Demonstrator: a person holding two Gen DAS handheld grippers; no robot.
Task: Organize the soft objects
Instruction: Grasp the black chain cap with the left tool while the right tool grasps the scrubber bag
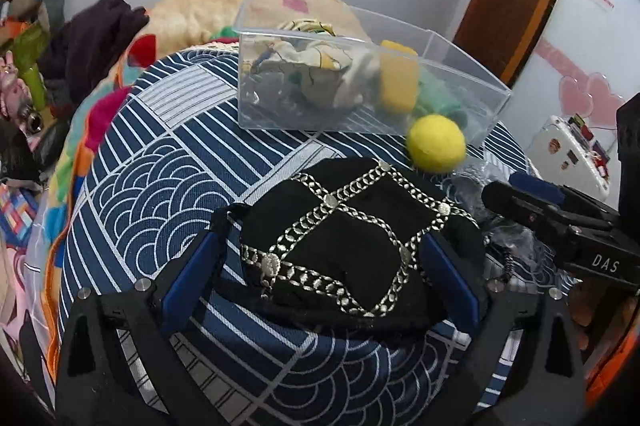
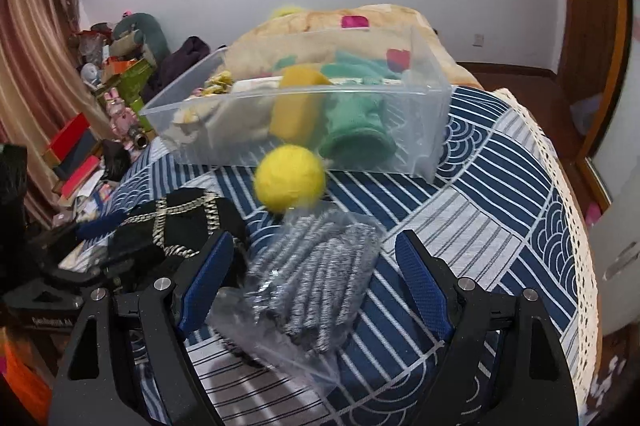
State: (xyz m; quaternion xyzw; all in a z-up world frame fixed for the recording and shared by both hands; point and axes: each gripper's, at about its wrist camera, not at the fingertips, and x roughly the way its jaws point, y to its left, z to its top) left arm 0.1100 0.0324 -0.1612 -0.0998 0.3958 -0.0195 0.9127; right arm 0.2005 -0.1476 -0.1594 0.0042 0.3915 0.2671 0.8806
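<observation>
On a bed's blue patterned cover (image 1: pixel 160 161), the left gripper (image 1: pixel 320 266) spreads open around a black cloth (image 1: pixel 344 242): light and limp, best pinched mid-fold. The right gripper (image 2: pixel 316 278) is open over a bagged grey bundle (image 2: pixel 316 278).

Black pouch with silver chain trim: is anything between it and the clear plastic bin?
Partly. The yellow felt ball sits on the bedspread against the clear plastic bin front wall, off to the right. The black pouch with silver chain trim lies between the open left tool fingers; straight ahead looks free.
</observation>
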